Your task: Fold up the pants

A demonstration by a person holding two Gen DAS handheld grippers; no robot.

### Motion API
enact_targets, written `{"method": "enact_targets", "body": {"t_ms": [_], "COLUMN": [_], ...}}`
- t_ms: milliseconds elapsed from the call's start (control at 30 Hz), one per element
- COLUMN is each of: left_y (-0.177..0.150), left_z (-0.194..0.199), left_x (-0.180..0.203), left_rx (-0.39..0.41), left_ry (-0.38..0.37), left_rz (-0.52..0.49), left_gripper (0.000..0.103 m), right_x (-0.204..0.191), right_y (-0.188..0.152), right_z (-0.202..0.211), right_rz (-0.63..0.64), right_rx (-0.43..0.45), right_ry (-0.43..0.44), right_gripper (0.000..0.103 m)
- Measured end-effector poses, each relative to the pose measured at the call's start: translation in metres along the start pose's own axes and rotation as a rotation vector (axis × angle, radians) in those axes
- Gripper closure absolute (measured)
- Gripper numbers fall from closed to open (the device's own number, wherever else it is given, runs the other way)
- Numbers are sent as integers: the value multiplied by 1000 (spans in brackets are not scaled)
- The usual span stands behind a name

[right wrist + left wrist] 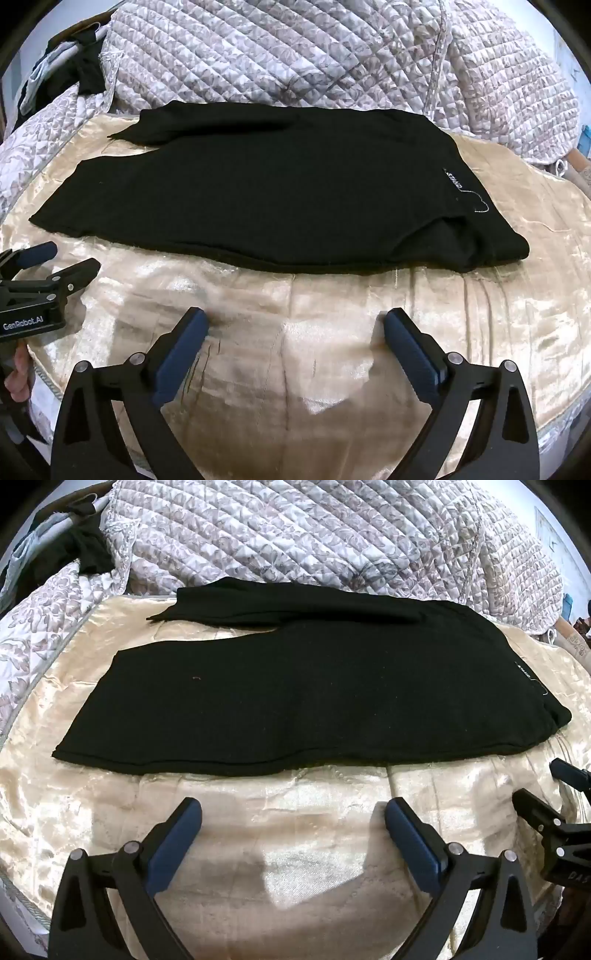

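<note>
Black pants [295,690] lie flat across a cream satin bedspread [258,812], waistband with a small label [452,182] at the right, leg ends at the left. The two legs are spread slightly apart at the left end. My left gripper [293,812] hovers open over bare bedspread in front of the pants' near edge, nothing between its blue pads. My right gripper [295,325] is open too, empty, just short of the near edge of the pants [258,192]. Each gripper shows at the edge of the other's view: the right gripper [546,786], the left gripper [55,266].
A quilted floral blanket [295,535] is heaped behind the pants and along the left side. Dark and pale clothes [85,546] lie at the far left corner. A hand [18,376] holds the left gripper's handle at the left edge.
</note>
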State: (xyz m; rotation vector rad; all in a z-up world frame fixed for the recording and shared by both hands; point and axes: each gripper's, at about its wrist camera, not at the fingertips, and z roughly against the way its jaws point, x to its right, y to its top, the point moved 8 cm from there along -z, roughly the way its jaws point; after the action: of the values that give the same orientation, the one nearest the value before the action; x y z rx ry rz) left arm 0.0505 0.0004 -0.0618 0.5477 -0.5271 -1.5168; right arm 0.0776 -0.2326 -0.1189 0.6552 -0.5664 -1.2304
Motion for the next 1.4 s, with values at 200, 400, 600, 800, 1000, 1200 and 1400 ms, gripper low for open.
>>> {"method": "enact_targets", "body": {"t_ms": [200, 400, 600, 800, 1000, 1200, 1400], "left_y": [0, 0, 0, -2, -2, -2, -3], "left_z": [0, 0, 0, -2, -2, -2, -2], "left_x": [0, 0, 0, 1, 2, 1, 2], "left_rx": [-1, 1, -1, 1, 1, 2, 2], "left_ry": [0, -2, -1, -2, -2, -1, -1], "left_rz": [-1, -1, -2, -3, -3, -3, -3], "left_gripper": [2, 2, 2, 2, 2, 2, 2], "right_x": [0, 0, 0, 2, -1, -2, -1], "right_y": [1, 1, 1, 4, 2, 3, 3], "right_z": [0, 0, 0, 0, 1, 1, 2], "right_rz": [7, 5, 6, 10, 4, 4, 4], "right_rx": [2, -5, -5, -2, -4, -4, -3], "right_ry": [-8, -5, -6, -4, 1, 2, 3], "right_gripper": [5, 5, 5, 5, 5, 5, 5]}}
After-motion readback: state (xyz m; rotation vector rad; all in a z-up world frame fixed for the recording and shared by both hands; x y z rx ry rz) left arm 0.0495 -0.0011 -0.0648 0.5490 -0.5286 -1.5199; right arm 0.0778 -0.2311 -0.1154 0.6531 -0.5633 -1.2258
